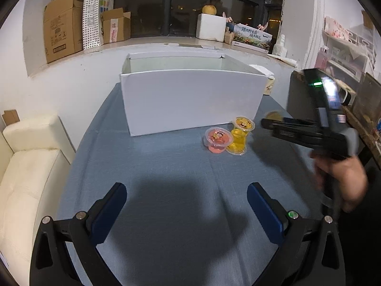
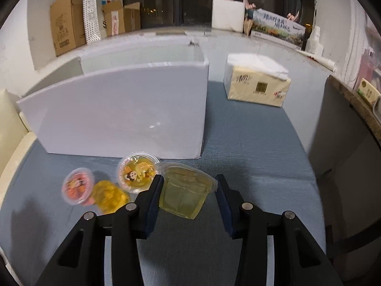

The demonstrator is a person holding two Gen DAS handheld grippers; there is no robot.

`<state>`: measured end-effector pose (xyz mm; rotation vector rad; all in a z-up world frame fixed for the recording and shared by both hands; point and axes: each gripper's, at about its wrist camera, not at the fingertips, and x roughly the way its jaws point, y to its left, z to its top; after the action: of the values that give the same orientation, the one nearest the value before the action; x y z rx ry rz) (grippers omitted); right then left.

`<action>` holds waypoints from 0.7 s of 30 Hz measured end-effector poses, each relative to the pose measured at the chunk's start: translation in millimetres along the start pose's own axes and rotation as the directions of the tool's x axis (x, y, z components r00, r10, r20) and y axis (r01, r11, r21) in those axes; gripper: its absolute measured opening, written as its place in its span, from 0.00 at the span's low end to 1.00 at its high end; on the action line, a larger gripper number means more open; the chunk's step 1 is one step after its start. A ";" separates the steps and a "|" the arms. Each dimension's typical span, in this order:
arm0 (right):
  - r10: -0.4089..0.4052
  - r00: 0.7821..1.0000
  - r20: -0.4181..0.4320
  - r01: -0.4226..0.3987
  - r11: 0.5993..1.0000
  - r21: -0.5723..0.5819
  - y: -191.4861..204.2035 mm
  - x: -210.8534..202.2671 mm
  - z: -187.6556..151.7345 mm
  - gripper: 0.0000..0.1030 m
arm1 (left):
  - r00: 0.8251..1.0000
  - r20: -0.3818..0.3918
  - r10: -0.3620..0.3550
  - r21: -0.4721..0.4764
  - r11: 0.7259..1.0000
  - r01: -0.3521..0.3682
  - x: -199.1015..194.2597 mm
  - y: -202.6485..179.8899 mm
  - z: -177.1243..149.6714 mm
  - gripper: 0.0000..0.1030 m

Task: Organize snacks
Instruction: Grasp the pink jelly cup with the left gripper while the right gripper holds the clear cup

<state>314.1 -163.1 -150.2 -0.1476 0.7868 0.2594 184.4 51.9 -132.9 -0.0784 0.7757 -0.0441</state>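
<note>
1. Left wrist view: left gripper (image 1: pixel 187 205) hangs low over the blue-grey woven tablecloth (image 1: pixel 166 166), blue pads spread wide, nothing between them. Prob. waiting its turn.
2. Same view: tall open-top white box (image 1: pixel 190 100) at table's far end, likely the drop-off for snacks. Just in front of its right corner: clear jelly cup w/ pink filling (image 1: pixel 218 140), touching a clear jelly cup w/ orange-yellow filling (image 1: pixel 239 135).
3. Same view: person's hand (image 1: pixel 343 178) brings the right gripper (image 1: pixel 271 122) in from the right, blurred; something yellowish at its tip.
4. Right wrist view: right gripper's pads are narrowed around a clear jelly cup w/ pale yellow-green filling (image 2: pixel 185 193), tilted, lid towards box. Left pad on its wall, right pad at its rim; looks gripped, raised off cloth, for carrying to the box.
5. Same view: cartoon-lid yellow cup (image 2: pixel 138 172) sits just left of held cup; pink cup and another orange one further left. Cream tissue pack (image 2: pixel 257 85) stands right of box, well apart.
</note>
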 end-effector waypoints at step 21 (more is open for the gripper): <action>0.041 0.993 0.107 -0.048 0.997 0.065 -28.6 -96.1 -40.9 0.46 | 0.997 -0.068 0.031 0.072 0.997 -0.026 108.7 -30.9 44.7 1.00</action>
<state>229.4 -216.6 -109.0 -0.0519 0.6933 0.2800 292.9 16.1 -174.2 0.0014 0.8438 -0.0477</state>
